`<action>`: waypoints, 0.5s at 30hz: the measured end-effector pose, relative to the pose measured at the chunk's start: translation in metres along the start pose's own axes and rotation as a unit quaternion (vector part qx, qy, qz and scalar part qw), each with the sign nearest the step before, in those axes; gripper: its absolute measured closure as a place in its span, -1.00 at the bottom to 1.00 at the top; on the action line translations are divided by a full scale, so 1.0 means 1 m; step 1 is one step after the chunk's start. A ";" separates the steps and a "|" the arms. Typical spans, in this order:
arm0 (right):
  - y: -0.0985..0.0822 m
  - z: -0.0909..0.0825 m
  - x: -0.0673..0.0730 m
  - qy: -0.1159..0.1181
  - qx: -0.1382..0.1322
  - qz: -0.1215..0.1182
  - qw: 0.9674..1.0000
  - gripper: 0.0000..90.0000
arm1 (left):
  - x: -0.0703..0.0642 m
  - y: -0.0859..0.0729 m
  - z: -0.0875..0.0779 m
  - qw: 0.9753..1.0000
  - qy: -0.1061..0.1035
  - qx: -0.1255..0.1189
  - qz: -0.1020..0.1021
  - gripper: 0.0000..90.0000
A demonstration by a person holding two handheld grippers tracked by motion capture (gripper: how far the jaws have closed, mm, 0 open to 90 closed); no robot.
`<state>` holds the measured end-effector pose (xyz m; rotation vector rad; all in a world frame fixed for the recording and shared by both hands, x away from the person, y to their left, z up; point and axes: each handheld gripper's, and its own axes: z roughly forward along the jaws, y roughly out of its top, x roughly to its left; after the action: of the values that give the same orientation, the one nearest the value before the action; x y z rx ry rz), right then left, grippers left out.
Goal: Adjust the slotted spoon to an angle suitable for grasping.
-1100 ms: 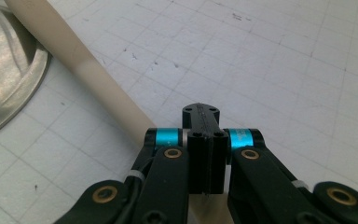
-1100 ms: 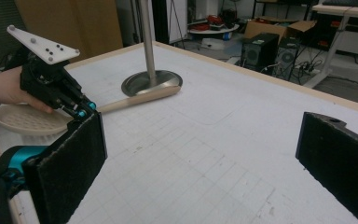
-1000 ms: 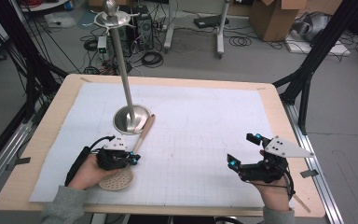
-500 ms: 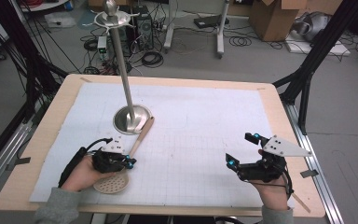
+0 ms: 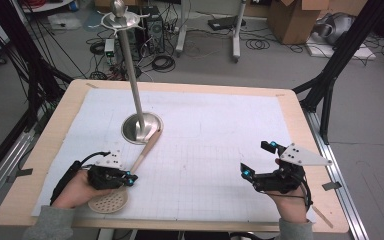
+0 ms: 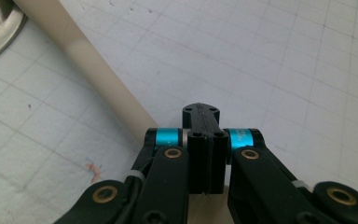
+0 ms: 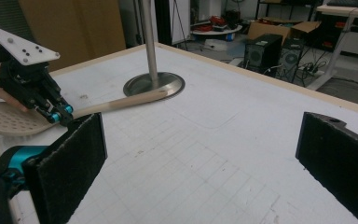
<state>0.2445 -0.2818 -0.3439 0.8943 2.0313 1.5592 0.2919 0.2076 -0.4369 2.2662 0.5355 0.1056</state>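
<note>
Black jaws of the left hand-held gripper (image 5: 128, 179) are pressed together, and they sit over the lower end of the wooden handle of a slotted spoon (image 5: 145, 150); in the left gripper view the jaws meet with no gap and the pale handle (image 6: 88, 70) runs away from just behind them toward the upper left, so whether they pinch the wood or merely rest on it cannot be told. The spoon's round perforated bowl (image 5: 108, 201) lies flat beside the left hand (image 5: 75, 187), close to the near edge of the counter (image 5: 40, 150), and the handle's far tip touches the round metal base (image 5: 141, 127) of an upright steel pole (image 5: 130, 70). The right hand-held gripper (image 5: 260, 162) stands wide open with nothing between its dark pads (image 7: 67, 158), held low over the right part of the counter, well apart from the spoon. Between the two grippers a broad stretch of white gridded paper (image 5: 210, 145) lies bare, and a wooden border frames it on every side. Past the far edge, grey floor (image 5: 280, 65) carries loose cables (image 5: 160, 62), computer cases and cardboard boxes (image 5: 292, 20), and black frame struts (image 5: 340, 55) rise at both sides of the counter.
</note>
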 end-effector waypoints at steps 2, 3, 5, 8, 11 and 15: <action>0.001 0.003 0.000 0.003 -0.002 -0.002 1.000 -0.98 | -0.001 -0.003 -0.003 1.000 -0.003 -0.001 0.001 0.99; 0.001 0.003 0.000 0.003 -0.002 -0.002 1.000 -0.98 | -0.001 -0.005 -0.005 1.000 -0.003 -0.001 0.000 0.99; 0.002 0.005 0.000 0.006 -0.002 -0.002 1.000 -0.98 | -0.001 -0.008 -0.008 1.000 -0.005 -0.001 0.000 0.99; 0.003 0.009 0.000 0.008 -0.003 -0.006 1.000 -0.98 | -0.002 -0.013 -0.013 1.000 -0.008 -0.004 0.001 0.99; 0.004 0.014 0.001 0.013 -0.001 -0.005 1.000 -0.98 | -0.003 -0.017 -0.017 1.000 -0.007 -0.005 0.000 0.99; 0.005 0.021 0.002 0.019 0.002 -0.008 1.000 -0.98 | -0.004 -0.020 -0.019 1.000 -0.007 -0.009 0.001 0.99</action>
<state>0.2584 -0.2647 -0.3446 0.8549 2.0632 1.5760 0.2772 0.2312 -0.4377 2.2484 0.5231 0.0945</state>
